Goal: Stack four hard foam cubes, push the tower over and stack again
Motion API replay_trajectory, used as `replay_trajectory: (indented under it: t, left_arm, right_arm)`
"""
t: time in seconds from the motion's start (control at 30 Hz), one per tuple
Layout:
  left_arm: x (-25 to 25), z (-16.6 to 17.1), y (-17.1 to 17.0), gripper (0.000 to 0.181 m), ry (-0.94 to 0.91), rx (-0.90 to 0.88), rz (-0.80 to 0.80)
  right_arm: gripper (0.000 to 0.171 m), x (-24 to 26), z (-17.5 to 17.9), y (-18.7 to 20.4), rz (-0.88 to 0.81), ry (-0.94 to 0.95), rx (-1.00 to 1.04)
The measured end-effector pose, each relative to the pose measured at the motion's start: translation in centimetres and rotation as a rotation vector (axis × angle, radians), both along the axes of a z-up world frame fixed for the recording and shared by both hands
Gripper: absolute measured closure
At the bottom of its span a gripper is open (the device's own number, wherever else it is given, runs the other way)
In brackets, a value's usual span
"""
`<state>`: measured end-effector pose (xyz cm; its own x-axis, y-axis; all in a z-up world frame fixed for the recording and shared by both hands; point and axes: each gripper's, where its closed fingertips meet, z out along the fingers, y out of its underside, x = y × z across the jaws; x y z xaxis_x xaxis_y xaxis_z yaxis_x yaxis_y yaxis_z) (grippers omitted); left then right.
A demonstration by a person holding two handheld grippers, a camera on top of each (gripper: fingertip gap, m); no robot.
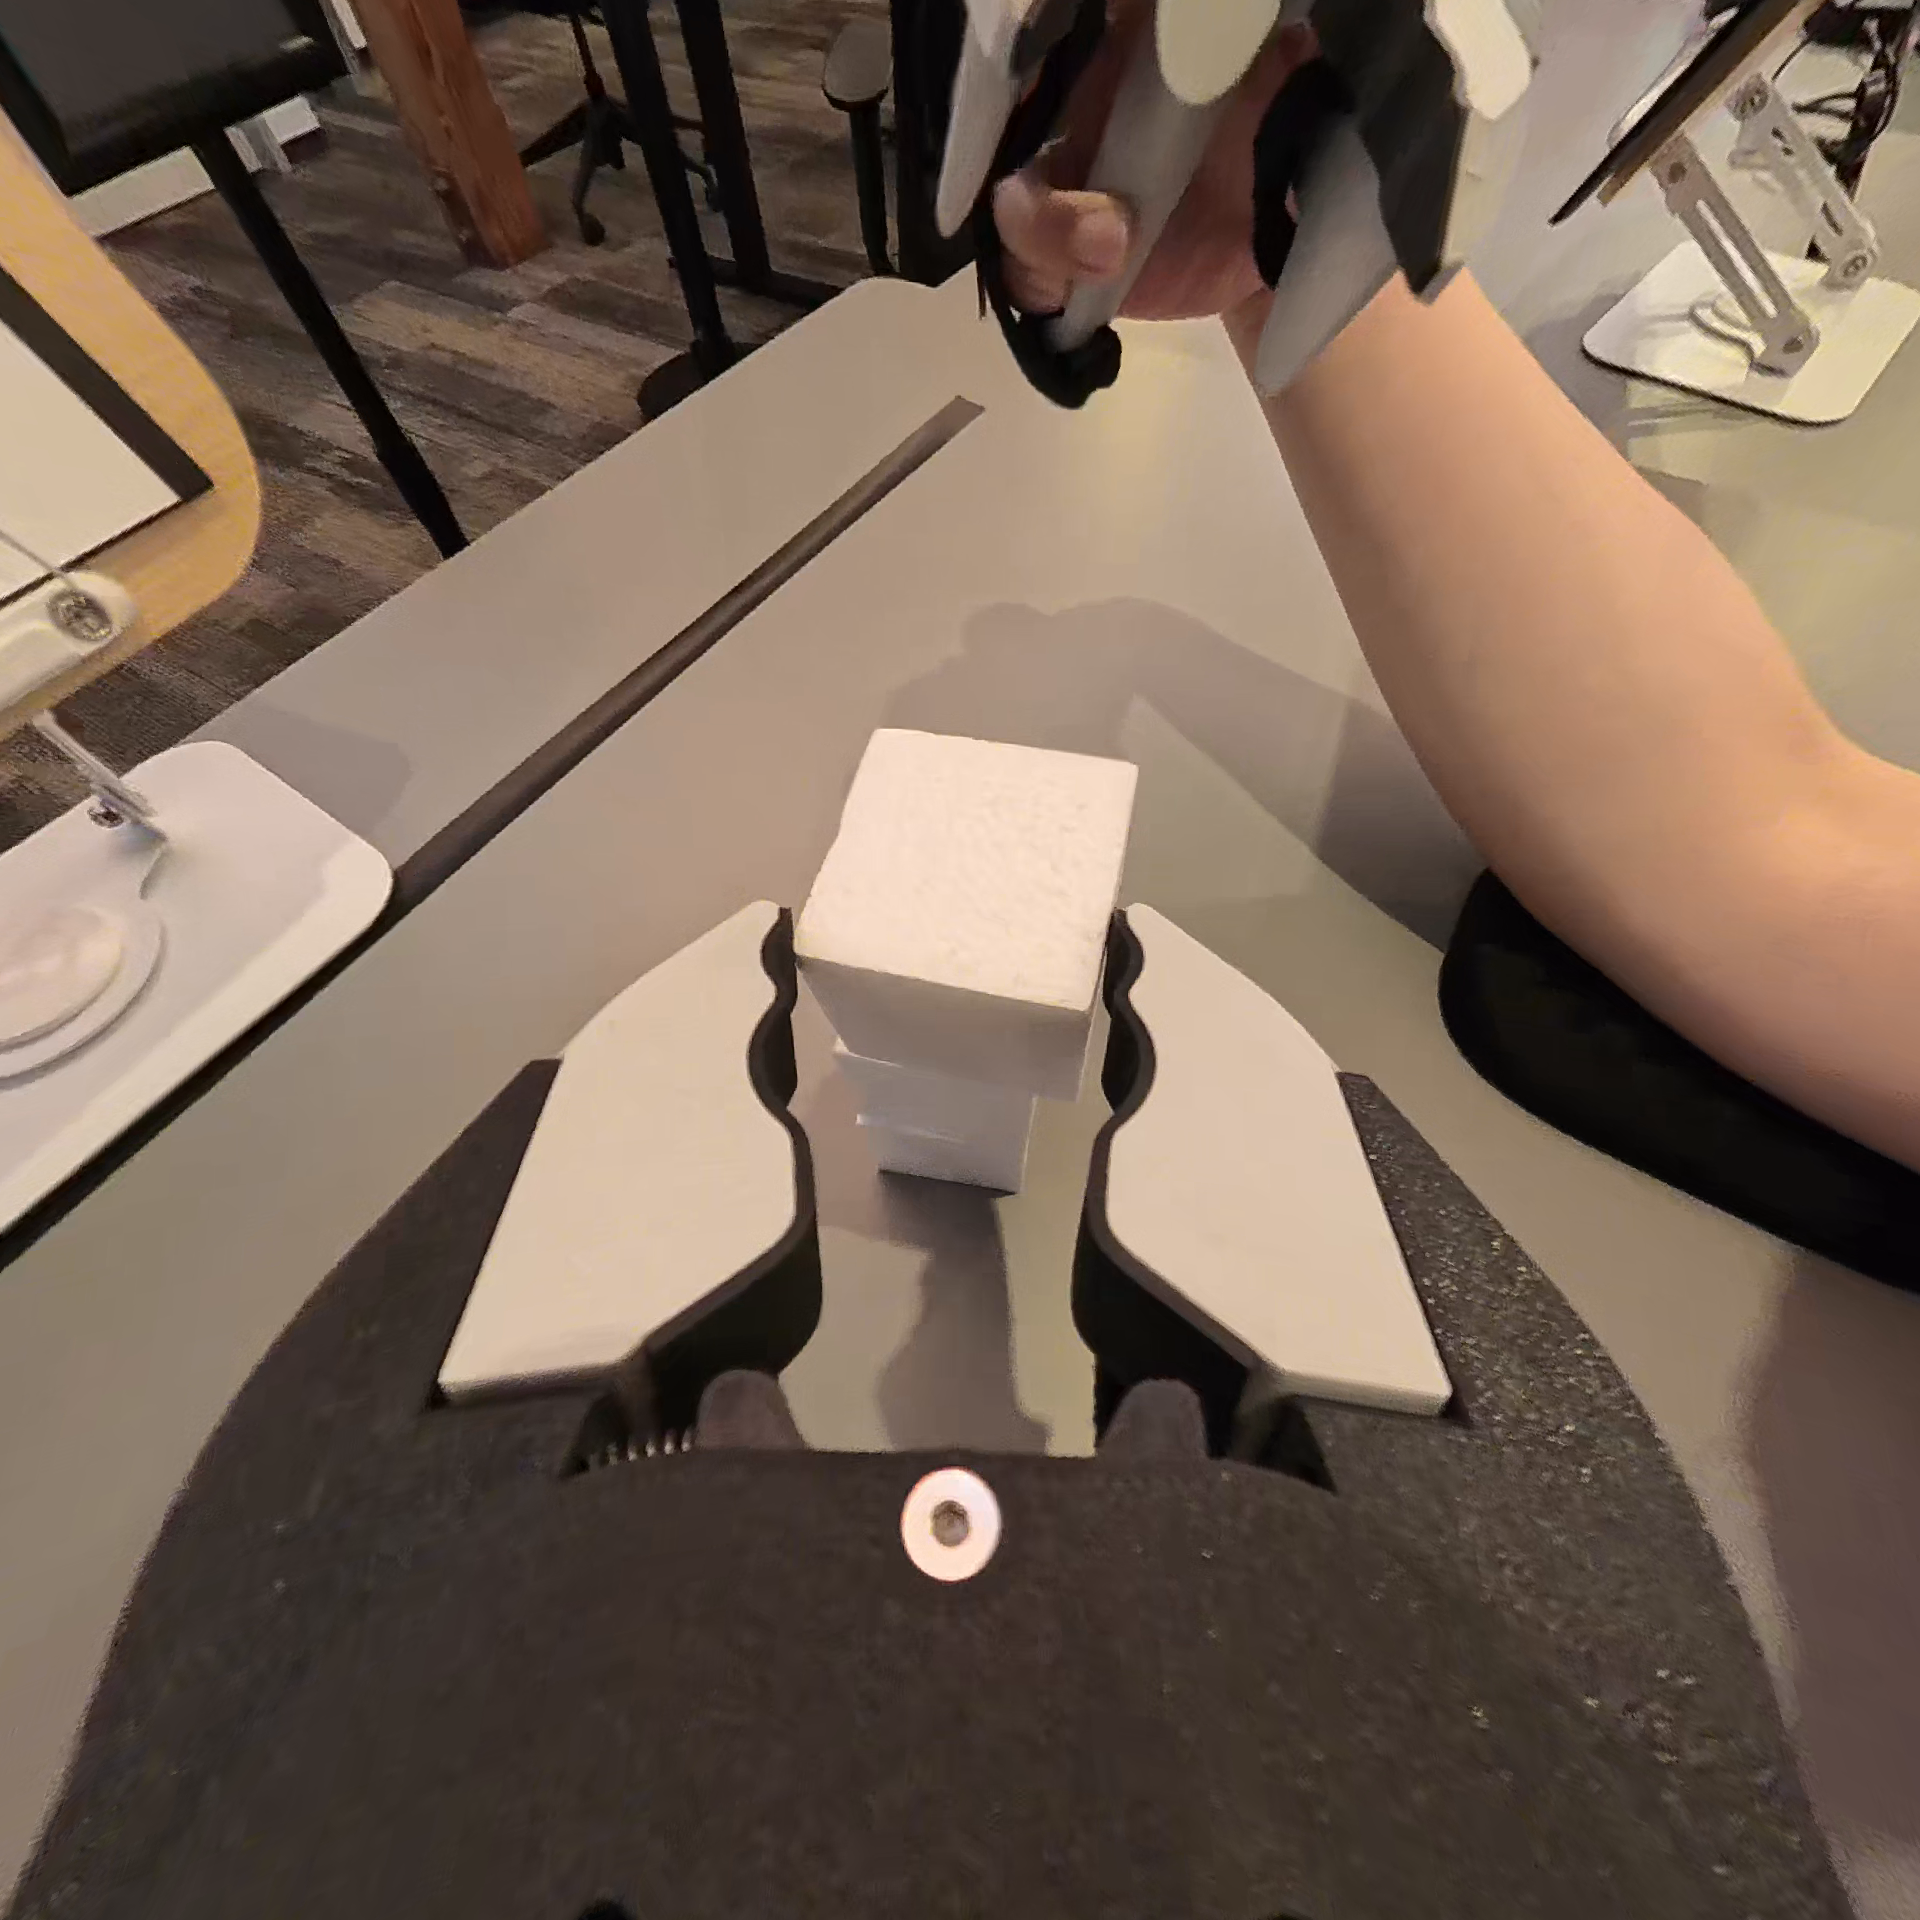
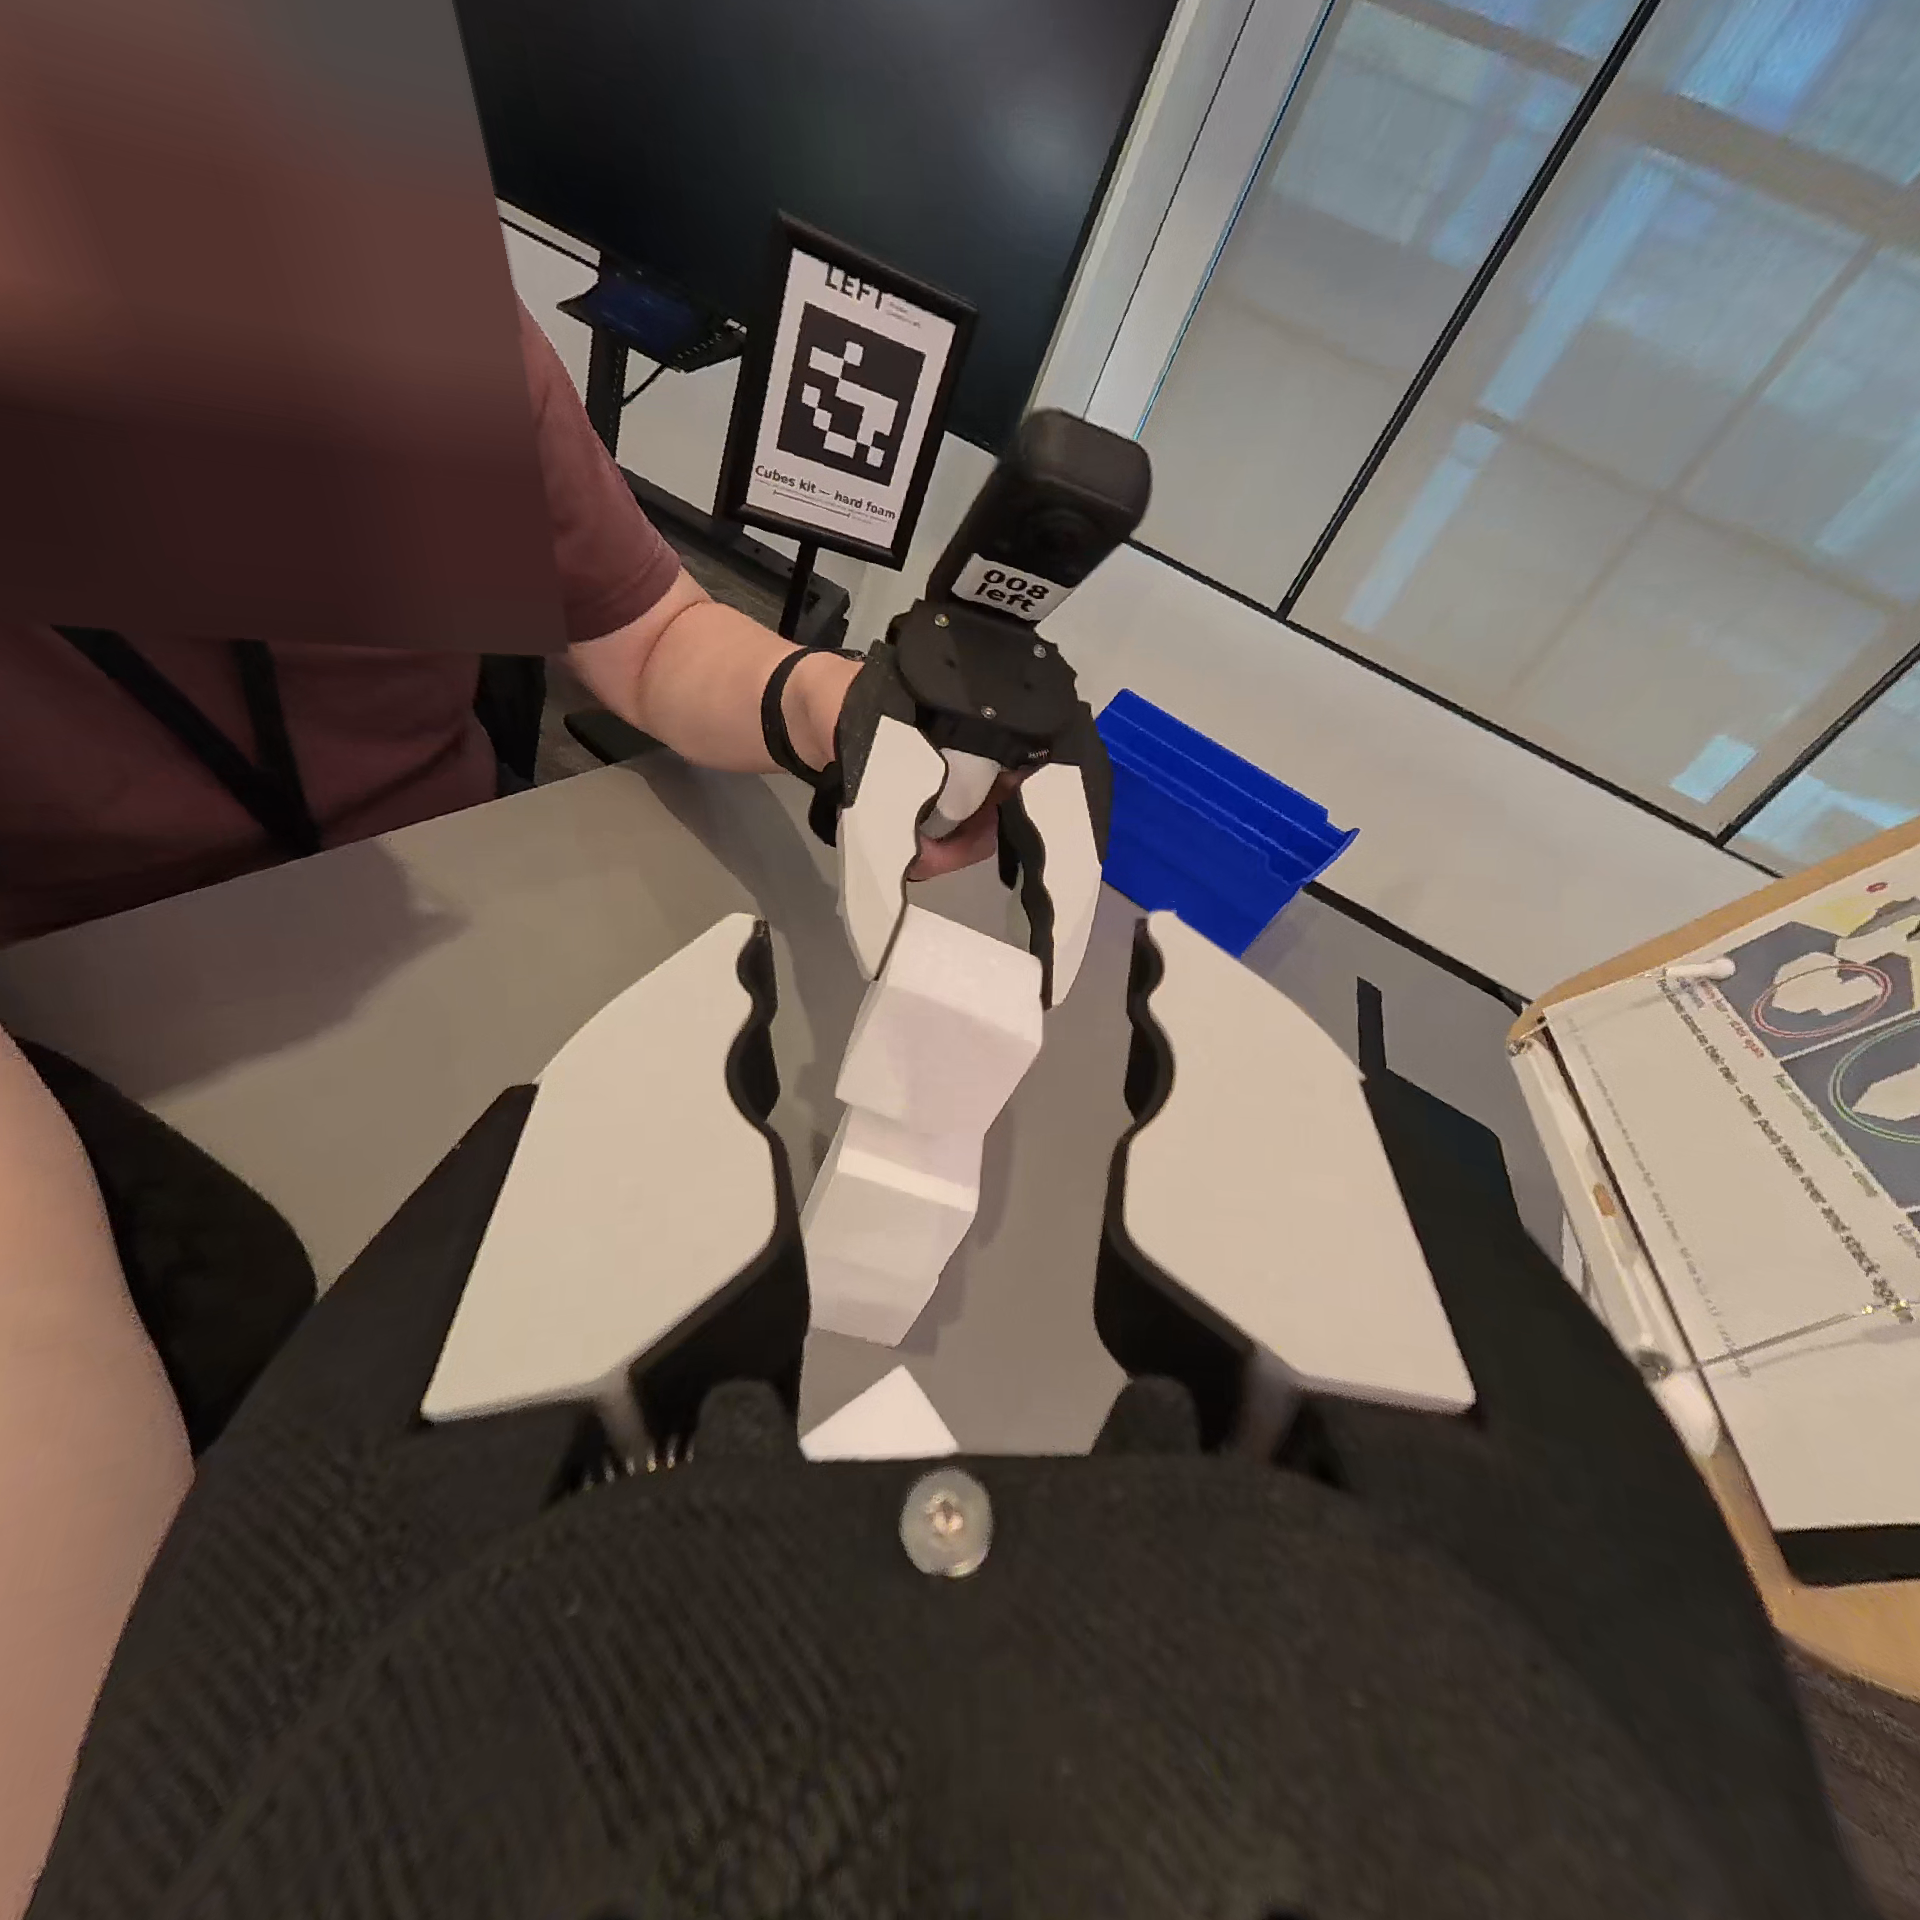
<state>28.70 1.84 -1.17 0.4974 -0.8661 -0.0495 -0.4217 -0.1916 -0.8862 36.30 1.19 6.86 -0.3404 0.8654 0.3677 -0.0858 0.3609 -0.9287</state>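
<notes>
A tower of several white foam cubes (image 1: 951, 1127) stands on the grey table (image 1: 1195, 644), slightly staggered. My left gripper (image 1: 954, 920) is shut on the top cube (image 1: 966, 862), with a fingertip against each side. The right wrist view shows the same grip from the other side: left gripper (image 2: 966, 977), top cube (image 2: 951, 1003), leaning tower (image 2: 883, 1216). My right gripper (image 2: 948, 935) is open and empty, above the table on the near side of the tower. It also shows in the left wrist view (image 1: 1195, 156), held high beyond the tower.
The person's forearm (image 1: 1558, 675) rests on a black pad (image 1: 1662, 1091) right of the tower. White stand bases sit left (image 1: 187, 894) and far right (image 1: 1766, 343). A slot (image 1: 727, 623) crosses the table. A blue bin (image 2: 1216, 821), a framed sign (image 2: 847, 395) and a board (image 2: 1714, 1195) stand around. Left tips to right tips: about 12 centimeters.
</notes>
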Motion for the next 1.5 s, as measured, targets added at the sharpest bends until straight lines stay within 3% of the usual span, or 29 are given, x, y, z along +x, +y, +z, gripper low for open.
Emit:
replay_trajectory:
  t: [0.37, 0.73, 0.87, 0.97, 1.13, 1.27, 1.37, 1.5]
  left_arm:
    - [0.3, -1.7, 0.9, 0.124, 0.079, 0.023, 0.025]
    - [0.9, -2.2, 1.1, 0.124, 0.046, 0.001, 0.030]
    - [0.6, -3.8, 1.4, 0.110, 0.081, -0.020, 0.063]
    - [0.4, -3.1, 1.1, 0.102, -0.006, 0.000, 0.067]
    - [-2.4, -3.5, -0.4, 0.090, -0.021, -0.005, 0.061]
    - [-6.0, -3.6, -1.4, 0.090, -0.035, -0.022, 0.039]
    - [-8.8, -2.6, -1.5, 0.092, -0.042, -0.011, 0.024]
    - [-11.1, 0.8, -0.8, 0.095, -0.088, 0.052, 0.009]
  right_arm:
    - [0.105, 0.3, -1.3, 1.0, -0.017, -0.030, -0.058]
    - [0.105, 0.7, -2.2, 1.8, -0.033, -0.034, -0.095]
    - [0.105, 0.9, -2.3, 2.0, -0.042, -0.032, -0.109]
    - [0.105, 1.1, -2.0, 1.9, -0.055, -0.019, -0.107]
    - [0.096, 1.0, 0.4, 2.7, -0.204, 0.023, -0.082]
    - [0.096, 1.6, 3.4, 5.0, -0.528, 0.063, -0.168]
    - [0.094, 2.4, 0.9, 7.2, -0.742, -0.035, -0.336]
    - [0.089, 2.2, -7.9, 5.6, -0.813, -0.260, -0.431]
